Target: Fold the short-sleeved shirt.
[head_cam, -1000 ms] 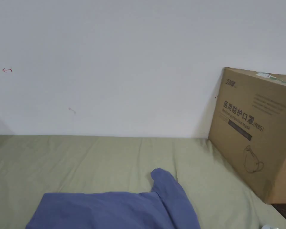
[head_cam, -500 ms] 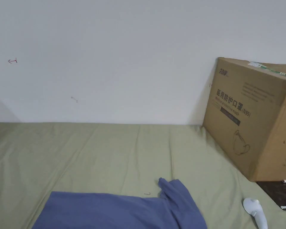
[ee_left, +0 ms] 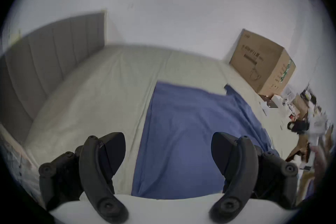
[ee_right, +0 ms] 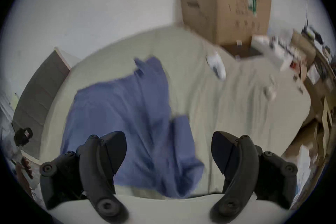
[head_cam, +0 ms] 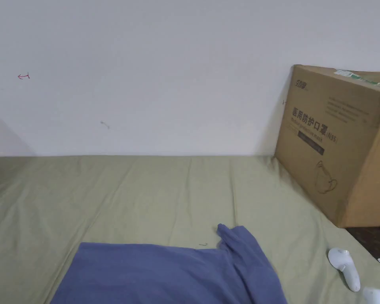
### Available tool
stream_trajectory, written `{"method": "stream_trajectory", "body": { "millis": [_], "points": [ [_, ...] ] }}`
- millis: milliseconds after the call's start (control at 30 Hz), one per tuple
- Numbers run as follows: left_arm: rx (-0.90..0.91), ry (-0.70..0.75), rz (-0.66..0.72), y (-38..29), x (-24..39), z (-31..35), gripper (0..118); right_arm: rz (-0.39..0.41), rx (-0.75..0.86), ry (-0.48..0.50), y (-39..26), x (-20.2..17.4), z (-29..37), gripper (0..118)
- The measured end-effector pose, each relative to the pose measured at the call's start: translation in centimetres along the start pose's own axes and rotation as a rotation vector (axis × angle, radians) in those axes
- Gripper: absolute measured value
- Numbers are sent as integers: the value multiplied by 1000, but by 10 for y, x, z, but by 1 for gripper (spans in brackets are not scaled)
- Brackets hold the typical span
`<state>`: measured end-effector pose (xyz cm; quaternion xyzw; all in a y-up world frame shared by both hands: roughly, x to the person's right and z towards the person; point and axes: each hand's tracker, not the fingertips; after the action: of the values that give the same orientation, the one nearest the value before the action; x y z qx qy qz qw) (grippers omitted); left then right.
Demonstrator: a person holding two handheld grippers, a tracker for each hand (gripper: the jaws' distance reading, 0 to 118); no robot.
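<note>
the blue shirt [head_cam: 165, 273] is lying spread on the green bedsheet [head_cam: 145, 194], looking light and limp, best pinched at a hem corner, while the left gripper [ee_left: 168, 155] and right gripper [ee_right: 169, 155] are hovering released, gripping nothing.

Matt blue cloth shirt [head_cam: 165, 273] on a creased cloth sheet [head_cam: 145, 198].

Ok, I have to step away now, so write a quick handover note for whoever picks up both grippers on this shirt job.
Left gripper: open, holding nothing, above the shirt's left part.
Right gripper: open, holding nothing, above the shirt's rumpled right side.
Blue shirt: on the green bedsheet, left part flat, right side bunched, one corner pointing toward the cardboard box.
Done: shirt laid out; no clean fold visible.
Left: smooth the right side, then fold.
</note>
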<state>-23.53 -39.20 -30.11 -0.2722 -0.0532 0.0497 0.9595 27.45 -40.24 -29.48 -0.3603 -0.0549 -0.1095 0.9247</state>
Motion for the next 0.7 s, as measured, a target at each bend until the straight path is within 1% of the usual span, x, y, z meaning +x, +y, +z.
{"method": "stream_trajectory", "body": {
  "millis": [33, 67, 100, 133, 167, 200, 233, 267, 333, 367, 433, 467, 533, 567, 600, 633, 667, 700],
  "points": [
    [31, -10, -19, 6, 9, -4, 96, 8, 27, 40, 8, -11, 1, 80],
    [41, -35, -25, 13, 17, -9, 80, 20, 61, 101, 16, -22, 1, 45],
    [22, -55, -18, 19, 22, -16, 56, 26, 91, 149, 22, -31, -1, 12],
    [7, -94, -7, 23, 19, -33, 22, 43, 116, 185, 28, -42, -6, 2],
    [-12, -128, 4, 28, 24, -44, 0, 63, 132, 184, 34, -51, -13, 2],
    [-13, -131, -4, 31, 28, -53, 0, 77, 156, 169, 38, -58, -17, 0],
    [21, -115, -28, 35, 31, -59, 0, 92, 167, 186, 43, -66, -24, 0],
    [43, -129, -51, 43, 32, -68, 0, 100, 176, 214, 48, -72, -31, 0],
    [18, -135, -53, 61, 30, -91, 0, 98, 188, 230, 58, -78, -47, 0],
    [-7, -121, -53, 70, 26, -108, 0, 88, 193, 255, 63, -79, -55, 0],
    [-113, -91, -46, 88, 12, -151, 0, 59, 174, 336, 73, -77, -72, 0],
    [-180, -83, -41, 99, 2, -178, 0, 45, 167, 349, 76, -77, -80, 0],
    [-308, -91, -17, 110, -15, -236, 0, 49, 157, 334, 80, -77, -95, 0],
    [-375, -101, 2, 116, -25, -265, 7, 54, 145, 329, 81, -76, -102, 0],
    [-411, -108, 36, 118, -33, -287, 33, 59, 132, 326, 82, -76, -109, 0],
    [-447, -85, 41, 118, -40, -314, 77, 64, 112, 324, 81, -74, -117, 0],
    [-483, -65, 48, 111, -45, -336, 109, 67, 91, 320, 79, -73, -124, 0],
    [-487, -43, 28, 110, -50, -351, 109, 65, 74, 319, 77, -72, -130, 0]
  ]
}}
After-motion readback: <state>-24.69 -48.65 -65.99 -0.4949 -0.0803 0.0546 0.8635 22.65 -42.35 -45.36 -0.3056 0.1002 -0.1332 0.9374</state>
